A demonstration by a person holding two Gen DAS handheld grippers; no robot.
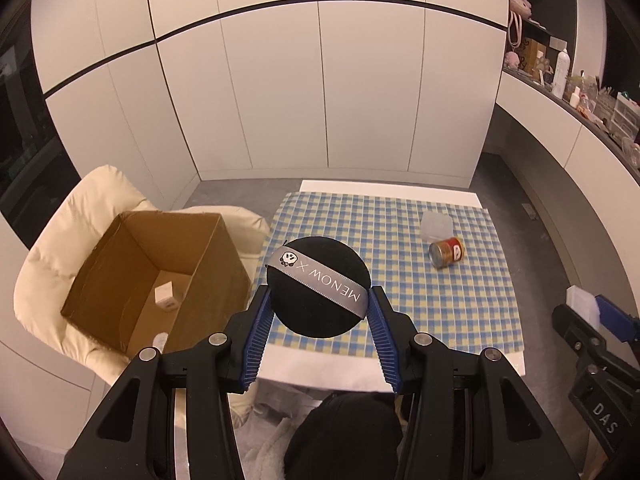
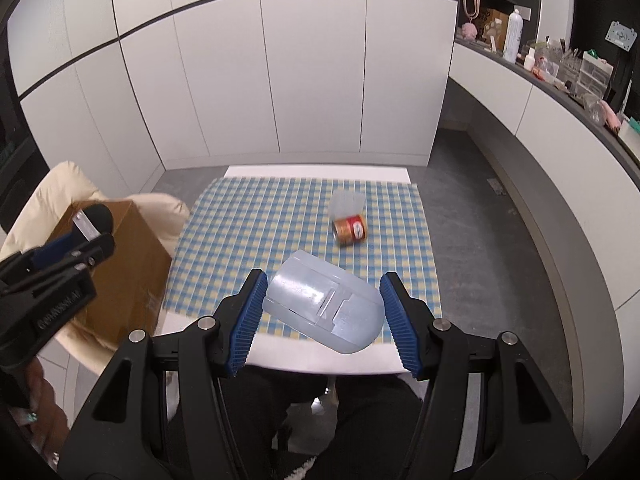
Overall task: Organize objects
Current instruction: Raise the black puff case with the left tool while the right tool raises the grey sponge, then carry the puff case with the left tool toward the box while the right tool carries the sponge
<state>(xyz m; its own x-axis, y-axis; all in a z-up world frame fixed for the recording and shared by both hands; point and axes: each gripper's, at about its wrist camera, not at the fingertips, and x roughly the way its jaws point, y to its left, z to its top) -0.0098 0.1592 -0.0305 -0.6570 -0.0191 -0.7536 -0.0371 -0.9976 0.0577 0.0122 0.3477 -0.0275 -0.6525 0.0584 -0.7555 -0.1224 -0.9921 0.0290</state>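
Left gripper (image 1: 319, 300) pinches a soft, light black powder puff (image 1: 318, 286) by its rim; right gripper (image 2: 322, 294) clamps a stiff, probably slippery translucent plastic lid (image 2: 322, 300)

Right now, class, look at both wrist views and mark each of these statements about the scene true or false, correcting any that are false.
1. The left gripper holds a black round puff with a grey ribbon. True.
2. The cardboard box sits on the checked tablecloth. False: it rests on the cream chair beside the table.
3. The can stands upright. False: it lies on its side on the checked tablecloth.
4. The right gripper has a pale blue translucent plastic piece between its fingers. True.
5. The box is completely empty. False: a small white item lies on its floor.
6. A small clear container sits just behind the can. True.
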